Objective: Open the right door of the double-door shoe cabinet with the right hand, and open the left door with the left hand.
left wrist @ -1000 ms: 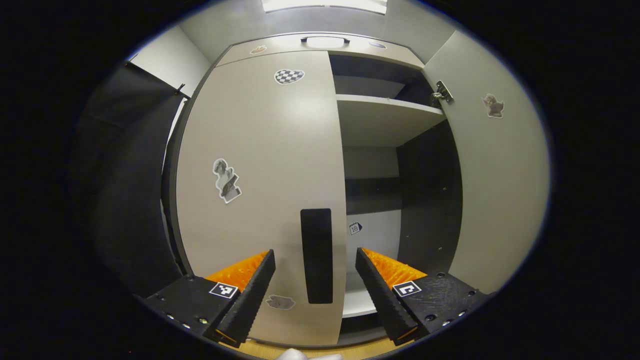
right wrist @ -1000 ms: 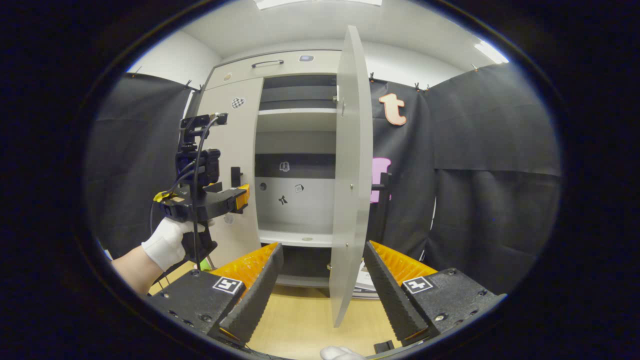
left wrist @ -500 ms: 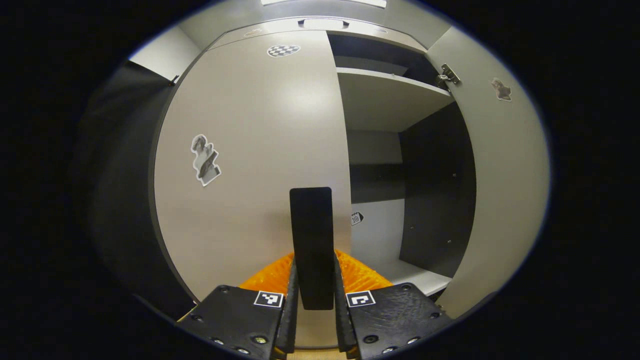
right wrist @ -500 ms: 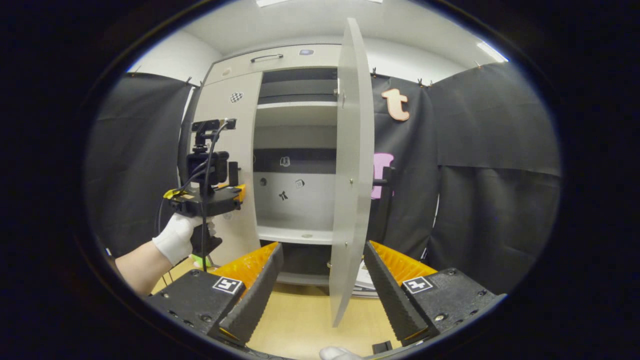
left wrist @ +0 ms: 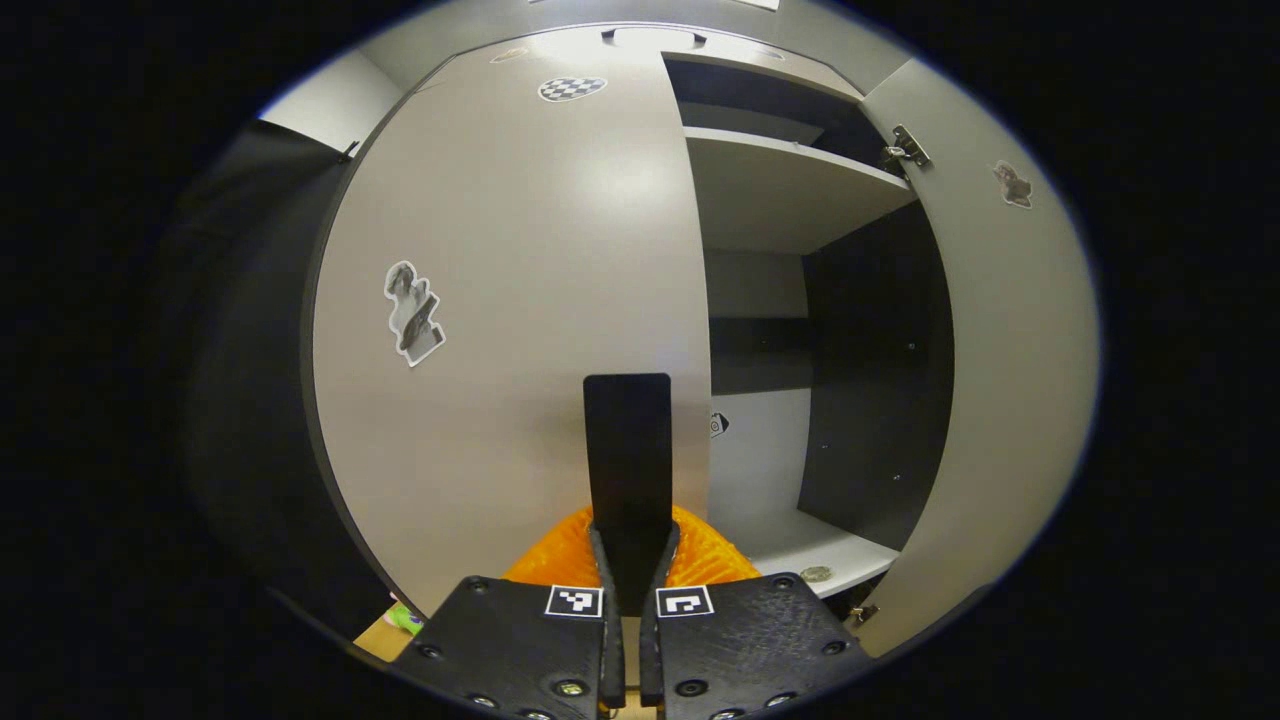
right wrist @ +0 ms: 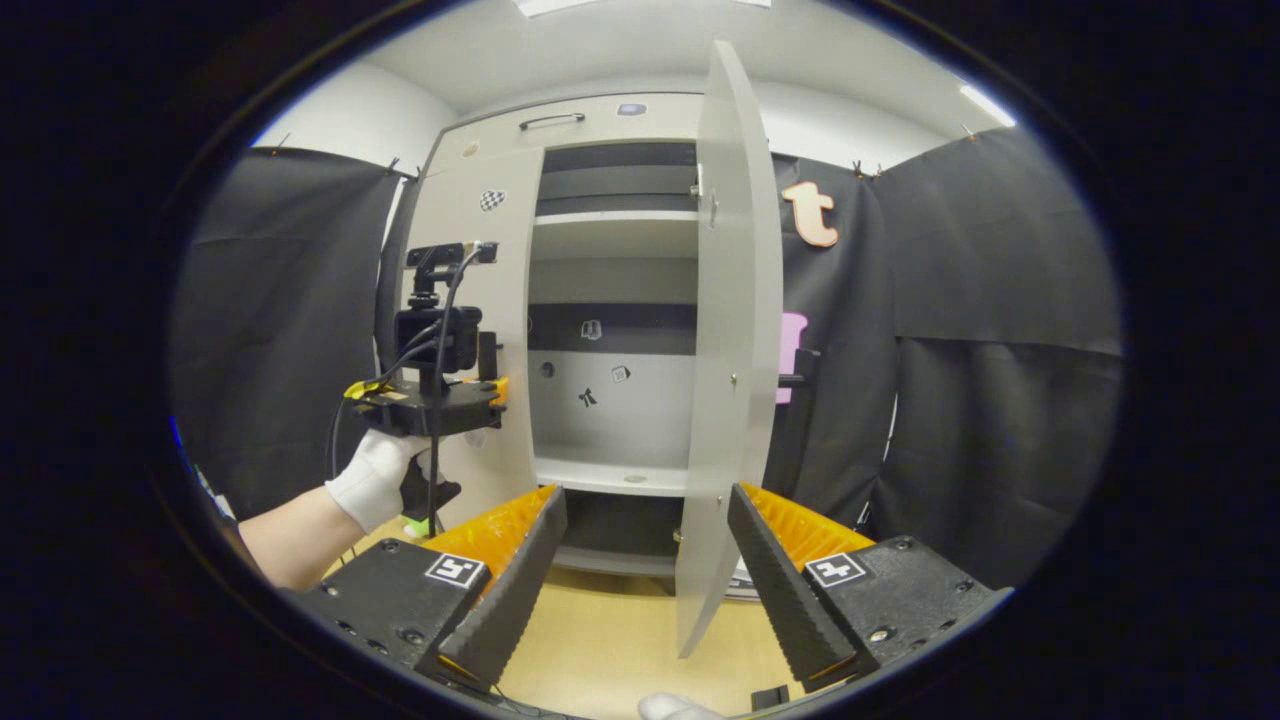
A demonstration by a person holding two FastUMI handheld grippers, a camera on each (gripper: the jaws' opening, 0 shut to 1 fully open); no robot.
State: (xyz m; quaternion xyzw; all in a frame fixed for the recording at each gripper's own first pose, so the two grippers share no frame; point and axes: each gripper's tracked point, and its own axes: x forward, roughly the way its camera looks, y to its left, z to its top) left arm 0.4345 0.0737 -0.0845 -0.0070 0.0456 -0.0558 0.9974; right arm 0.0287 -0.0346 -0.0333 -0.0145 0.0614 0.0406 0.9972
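The left gripper (left wrist: 630,560) is clamped on the flat black upright handle (left wrist: 628,455) of the pale grey, stickered left door (left wrist: 500,300). Beside that handle, the right door (right wrist: 735,350) stands swung out; the right gripper (right wrist: 645,560) gapes wide near it.

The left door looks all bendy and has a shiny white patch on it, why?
In the left gripper view the fisheye lens bows the left door outward, and ceiling light glares off its upper part. In the right gripper view the right door curves too, and its edge stays sharp.
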